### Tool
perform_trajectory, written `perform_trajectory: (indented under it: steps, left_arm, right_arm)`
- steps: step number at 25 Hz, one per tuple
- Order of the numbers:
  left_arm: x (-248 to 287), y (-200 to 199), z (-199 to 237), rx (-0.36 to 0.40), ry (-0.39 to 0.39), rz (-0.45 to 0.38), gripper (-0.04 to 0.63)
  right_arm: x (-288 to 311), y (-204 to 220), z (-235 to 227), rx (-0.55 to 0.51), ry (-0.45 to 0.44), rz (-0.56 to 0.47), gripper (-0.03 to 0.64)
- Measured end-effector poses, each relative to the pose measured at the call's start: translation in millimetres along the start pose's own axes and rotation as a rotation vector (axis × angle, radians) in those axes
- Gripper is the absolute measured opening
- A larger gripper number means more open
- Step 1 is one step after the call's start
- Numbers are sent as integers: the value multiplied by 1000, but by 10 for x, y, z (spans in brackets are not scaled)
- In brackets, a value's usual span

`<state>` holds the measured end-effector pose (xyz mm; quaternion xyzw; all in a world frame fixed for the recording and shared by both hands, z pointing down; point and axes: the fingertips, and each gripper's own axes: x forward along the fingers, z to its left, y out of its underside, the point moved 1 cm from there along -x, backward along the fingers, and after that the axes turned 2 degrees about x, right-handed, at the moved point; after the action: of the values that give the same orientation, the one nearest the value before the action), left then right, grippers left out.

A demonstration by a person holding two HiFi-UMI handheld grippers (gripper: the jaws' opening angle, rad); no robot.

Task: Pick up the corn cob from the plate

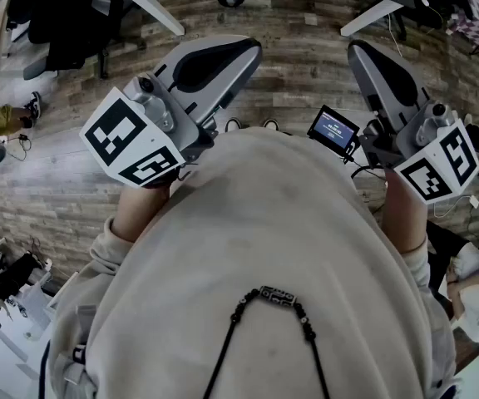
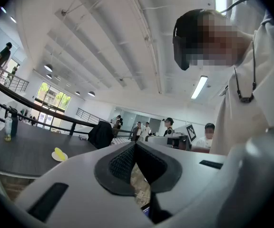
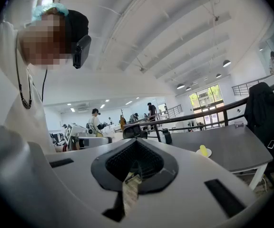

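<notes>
Yellow corn cob (image 2: 59,152) on white plate (image 2: 53,157) | left tongs (image 2: 136,145) together | right tongs (image 3: 136,143) together

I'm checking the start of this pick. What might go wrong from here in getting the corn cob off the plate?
1. The left gripper and right gripper both have jaws together; unless one opens first, it would likely shove the corn cob rather than grip it.
2. The cob lies on a small plate, far off on the dark table; a push may roll it off or slide the plate.
</notes>
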<state>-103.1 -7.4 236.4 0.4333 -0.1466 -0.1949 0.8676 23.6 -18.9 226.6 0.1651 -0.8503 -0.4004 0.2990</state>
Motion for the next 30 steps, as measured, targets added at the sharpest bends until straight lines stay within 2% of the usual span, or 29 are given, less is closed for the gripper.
perform_trajectory:
  steps: [4,9,14,18,21,26,30]
  left_arm:
    - [-12,8,-27,-8,6,1,6]
    - [41,58,-59,-22,23,2,6]
    - [121,162,-113,-65,52,-2,6]
    - [311,217,-137,-74,49,39,6]
    - [491,211,-119,-40,27,111,6]
    - [542,347,-165,-41,92,157,6]
    - [562,539,-160,-28,98,180,6]
  right_arm:
    - [-6,3,-7,15,5,-2,14]
    - [-69,37,-113,99,-8,-22,12]
    - [-143,158,-250,105,0,-24,14]
    - [-224,208,-420,124,1,-27,13]
    - [-226,164,-592,165,-1,-33,13]
    - [-223,314,-622,171,-10,-36,14]
    - [-315,524,-680,172,-5,-37,14]
